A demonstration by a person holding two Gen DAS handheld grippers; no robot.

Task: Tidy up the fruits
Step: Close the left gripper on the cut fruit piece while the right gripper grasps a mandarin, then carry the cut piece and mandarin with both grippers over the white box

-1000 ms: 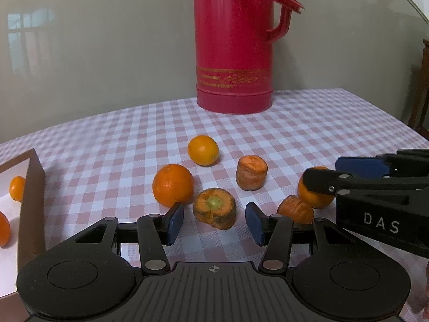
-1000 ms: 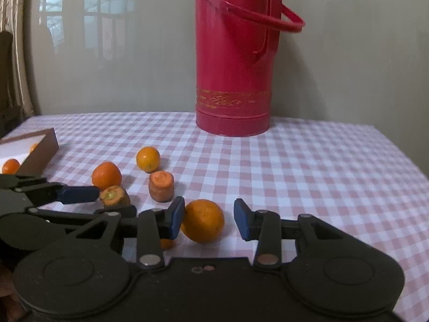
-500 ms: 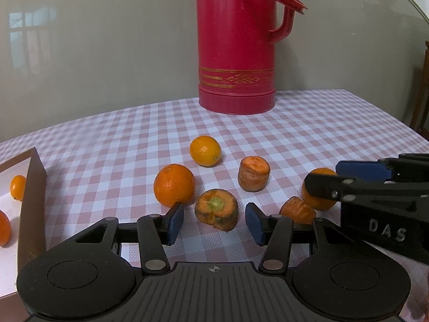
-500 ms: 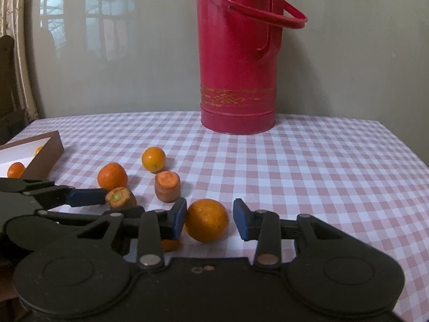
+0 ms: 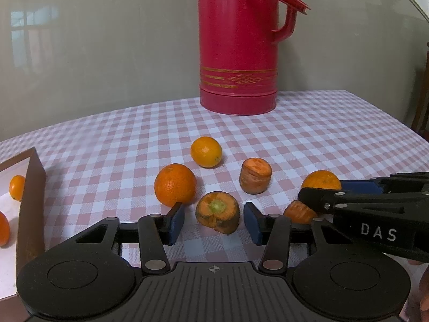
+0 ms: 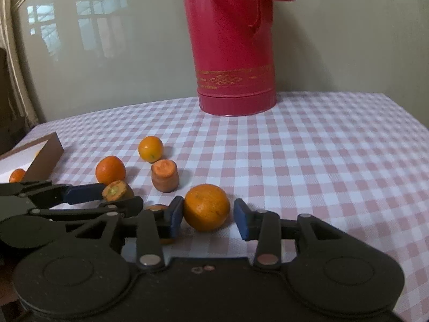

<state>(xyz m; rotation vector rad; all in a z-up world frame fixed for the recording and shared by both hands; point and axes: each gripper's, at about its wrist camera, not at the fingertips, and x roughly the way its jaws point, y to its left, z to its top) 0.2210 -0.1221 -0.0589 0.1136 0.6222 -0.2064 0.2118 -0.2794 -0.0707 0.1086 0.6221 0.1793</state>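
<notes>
My left gripper (image 5: 214, 221) is open around a carrot top piece (image 5: 217, 212) with a green core, lying on the checked cloth. My right gripper (image 6: 207, 218) is open around an orange (image 6: 206, 207); its left pad is close to the fruit. A second orange (image 5: 174, 184), a small yellow-orange citrus (image 5: 206, 151), an upright carrot stub (image 5: 255, 175) and another carrot piece (image 5: 299, 211) lie between them. The right gripper also shows in the left wrist view (image 5: 332, 191), and the left gripper shows in the right wrist view (image 6: 112, 196).
A brown-sided box (image 5: 30, 201) with a white floor stands at the left and holds small oranges (image 5: 16, 187). A tall red jug (image 5: 238, 43) stands at the back of the table. A wall runs behind it. The table's right edge shows.
Both grippers have moved slightly forward, so the carrot top and the orange now sit deeper between their fingers. The right view has tilted. Jaws remain open.
</notes>
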